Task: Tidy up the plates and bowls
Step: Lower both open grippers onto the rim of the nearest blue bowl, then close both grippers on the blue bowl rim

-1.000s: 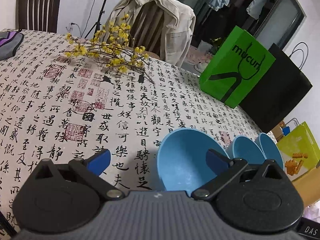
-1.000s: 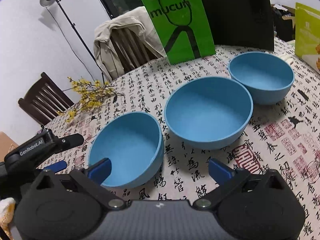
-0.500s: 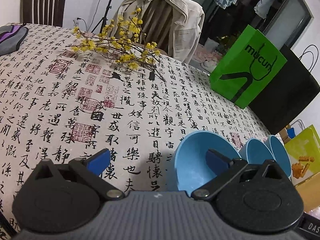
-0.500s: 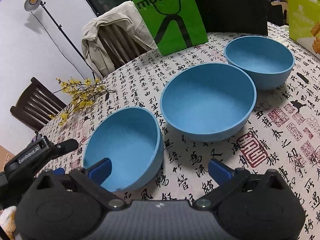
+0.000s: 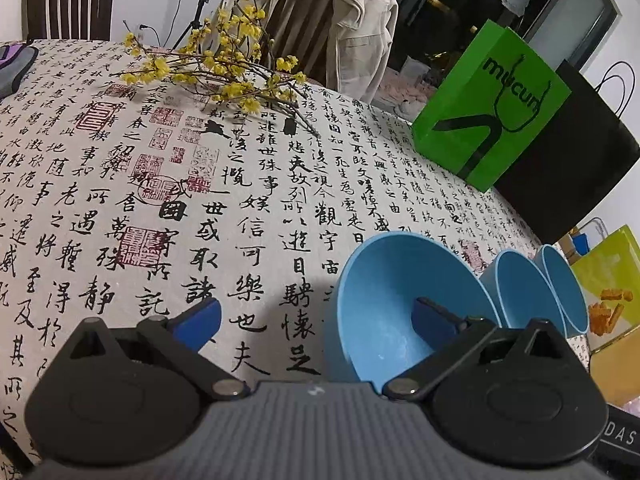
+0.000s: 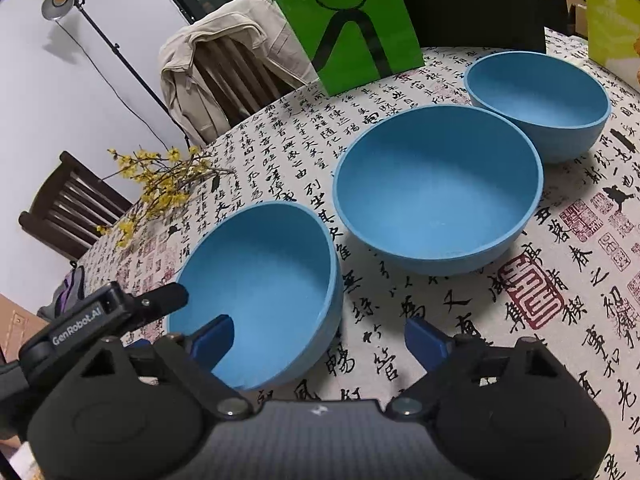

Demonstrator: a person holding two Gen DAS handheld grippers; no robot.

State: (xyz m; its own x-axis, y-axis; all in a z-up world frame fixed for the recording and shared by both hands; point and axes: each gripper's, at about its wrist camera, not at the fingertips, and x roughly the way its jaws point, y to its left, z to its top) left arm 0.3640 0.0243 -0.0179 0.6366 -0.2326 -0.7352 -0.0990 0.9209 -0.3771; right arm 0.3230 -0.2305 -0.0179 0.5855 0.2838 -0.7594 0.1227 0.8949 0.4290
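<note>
Three blue bowls stand in a row on the calligraphy tablecloth: a near bowl (image 6: 260, 280) (image 5: 380, 300), a larger middle bowl (image 6: 436, 196) (image 5: 516, 292) and a far bowl (image 6: 536, 96) (image 5: 560, 284). My right gripper (image 6: 320, 340) straddles the near bowl's right wall, left finger inside and right finger outside. Its jaws are closing and the pads stand clear of the wall. My left gripper (image 5: 316, 320) is open at the same bowl's other side, its right finger inside the bowl. One left gripper finger (image 6: 168, 295) shows at that rim.
A branch of yellow flowers (image 5: 224, 68) lies at the back left. A green paper bag (image 5: 492, 104) and a black bag (image 5: 568, 168) stand behind the bowls, a yellow bag (image 5: 612, 280) at the right. A chair with a beige jacket (image 6: 216, 68) is beyond the table.
My right gripper has come lower and closer over the near bowl, and its fingers stand a little narrower. In the left wrist view the near bowl has slid right.
</note>
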